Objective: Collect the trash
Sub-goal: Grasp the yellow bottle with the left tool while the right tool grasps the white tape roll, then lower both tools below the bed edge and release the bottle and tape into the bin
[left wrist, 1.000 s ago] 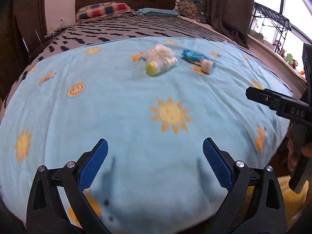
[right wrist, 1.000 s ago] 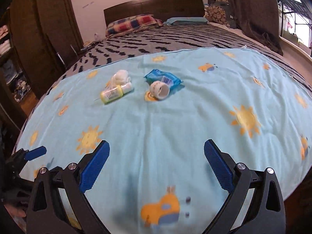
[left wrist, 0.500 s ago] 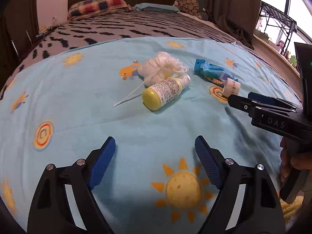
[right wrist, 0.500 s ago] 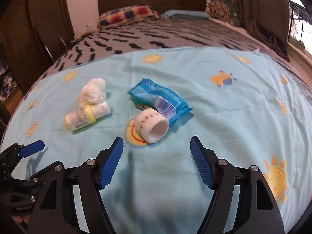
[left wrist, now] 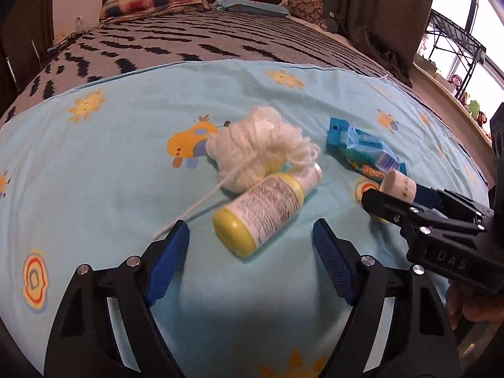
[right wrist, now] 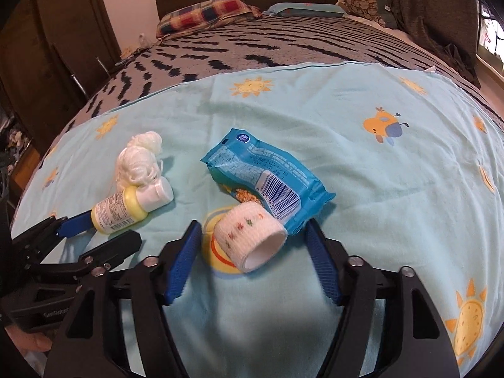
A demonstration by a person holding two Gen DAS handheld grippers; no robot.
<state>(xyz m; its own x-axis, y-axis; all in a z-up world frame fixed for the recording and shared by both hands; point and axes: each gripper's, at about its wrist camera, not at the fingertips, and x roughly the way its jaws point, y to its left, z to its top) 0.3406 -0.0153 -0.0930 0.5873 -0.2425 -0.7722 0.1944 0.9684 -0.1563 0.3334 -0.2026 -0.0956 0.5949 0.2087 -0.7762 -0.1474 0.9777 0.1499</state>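
Note:
Trash lies on a light blue sheet (left wrist: 94, 170) on the bed. A yellow-capped small bottle (left wrist: 264, 208) lies on its side, its cap end just ahead of my open left gripper (left wrist: 250, 241). A white yarn wad (left wrist: 261, 148) rests against the bottle. A white bandage roll (right wrist: 252, 236) lies between the fingertips of my open right gripper (right wrist: 252, 239). A blue snack wrapper (right wrist: 261, 173) lies just behind the roll. In the left wrist view the wrapper (left wrist: 362, 148) and roll (left wrist: 398, 186) sit at right. In the right wrist view the bottle (right wrist: 129, 204) sits at left.
The sheet covers the near part of a bed with a grey, black-patterned blanket (left wrist: 220, 37). Pillows (left wrist: 151, 0) and a dark headboard are at the far end. Curtains (left wrist: 384, 9) and a window ledge are at right. A wooden wardrobe (right wrist: 56, 47) stands at left.
Both grippers have moved forward over the sheet toward the trash. The left now has the bottle just ahead of it, and the right now brackets the bandage roll. Both jaws stay open.

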